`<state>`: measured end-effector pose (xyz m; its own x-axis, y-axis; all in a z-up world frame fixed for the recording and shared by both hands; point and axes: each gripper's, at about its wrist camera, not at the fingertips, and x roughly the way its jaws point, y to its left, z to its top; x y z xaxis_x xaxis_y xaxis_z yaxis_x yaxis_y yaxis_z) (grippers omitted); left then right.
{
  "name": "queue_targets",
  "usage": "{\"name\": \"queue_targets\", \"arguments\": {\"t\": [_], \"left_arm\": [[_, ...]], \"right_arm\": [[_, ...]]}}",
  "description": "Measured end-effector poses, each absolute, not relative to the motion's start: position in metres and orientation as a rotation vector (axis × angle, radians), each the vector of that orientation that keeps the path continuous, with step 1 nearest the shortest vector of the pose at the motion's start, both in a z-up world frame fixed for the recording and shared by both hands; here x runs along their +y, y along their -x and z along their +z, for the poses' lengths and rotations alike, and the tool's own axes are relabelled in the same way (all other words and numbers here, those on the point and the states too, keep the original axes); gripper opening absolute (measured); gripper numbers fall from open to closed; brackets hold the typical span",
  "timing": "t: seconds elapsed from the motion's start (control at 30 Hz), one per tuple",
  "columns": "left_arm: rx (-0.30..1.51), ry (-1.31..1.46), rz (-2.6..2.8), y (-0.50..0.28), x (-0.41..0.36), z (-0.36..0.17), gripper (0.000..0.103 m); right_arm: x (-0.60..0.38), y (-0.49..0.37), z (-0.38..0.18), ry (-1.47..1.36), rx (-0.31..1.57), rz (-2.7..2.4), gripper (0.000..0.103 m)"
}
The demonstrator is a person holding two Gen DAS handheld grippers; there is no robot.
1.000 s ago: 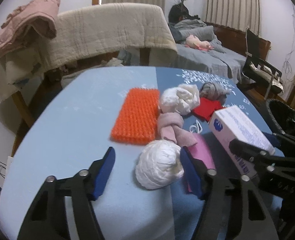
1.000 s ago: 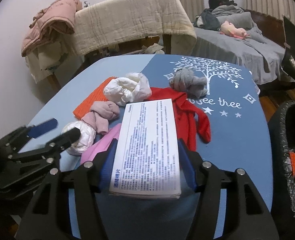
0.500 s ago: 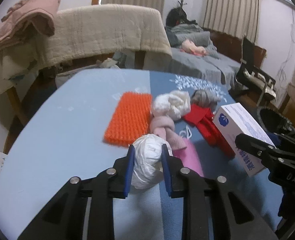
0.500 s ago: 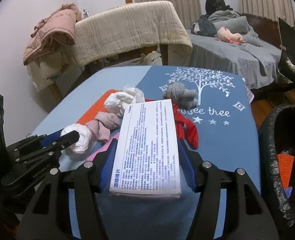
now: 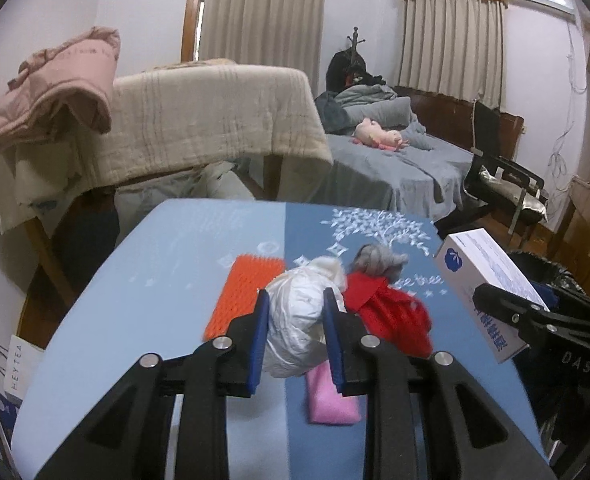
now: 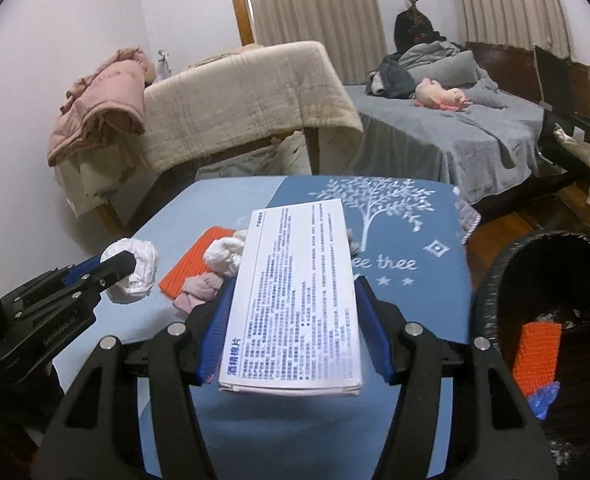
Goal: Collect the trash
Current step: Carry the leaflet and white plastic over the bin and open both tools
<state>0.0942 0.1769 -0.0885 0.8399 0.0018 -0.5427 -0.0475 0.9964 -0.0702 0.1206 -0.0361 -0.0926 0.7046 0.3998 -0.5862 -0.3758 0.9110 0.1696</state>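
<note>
My left gripper [image 5: 295, 300] is shut on a crumpled white wad [image 5: 295, 324] and holds it above the blue table [image 5: 155, 300]. In the right wrist view the same white wad [image 6: 135, 272] hangs at the left. My right gripper [image 6: 295, 288] is shut on a flat white box [image 6: 295, 300] with printed text, also held above the table. That white box [image 5: 483, 276] shows at the right of the left wrist view. A black-lined bin [image 6: 495, 272] stands beside the table's right edge, with an orange piece [image 6: 535, 352] inside.
On the table lie an orange bristly pad [image 5: 251, 288], a second white wad [image 5: 331, 268], a grey sock [image 5: 379, 260], a red cloth [image 5: 391, 312], a pink piece [image 5: 331, 396] and a pink sock [image 6: 201, 286]. A blanket-draped chair [image 5: 215, 120] and a bed [image 5: 395, 168] stand behind.
The left jaws closed on the white wad and lifted it off the table. The right gripper rose with the box, so more of the room and bin came into view.
</note>
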Motion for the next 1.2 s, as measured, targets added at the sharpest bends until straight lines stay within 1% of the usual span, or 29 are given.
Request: {"name": "queue_targets", "arguments": {"t": [0.27,0.6,1.2], "left_arm": [[0.544,0.056,-0.031,-0.108,0.138,-0.074,0.026],[0.522,0.023,-0.134,-0.125,0.081,-0.064,0.026],[0.494,-0.046,-0.364,-0.146,-0.043,-0.057,0.026]], "right_arm": [[-0.071,-0.116,-0.079,-0.054,0.621,0.364,0.057],[-0.137,-0.108,-0.064,-0.096,0.571,0.253,0.057],[-0.255,-0.092,-0.06,-0.137,0.527,0.019,0.057]]}}
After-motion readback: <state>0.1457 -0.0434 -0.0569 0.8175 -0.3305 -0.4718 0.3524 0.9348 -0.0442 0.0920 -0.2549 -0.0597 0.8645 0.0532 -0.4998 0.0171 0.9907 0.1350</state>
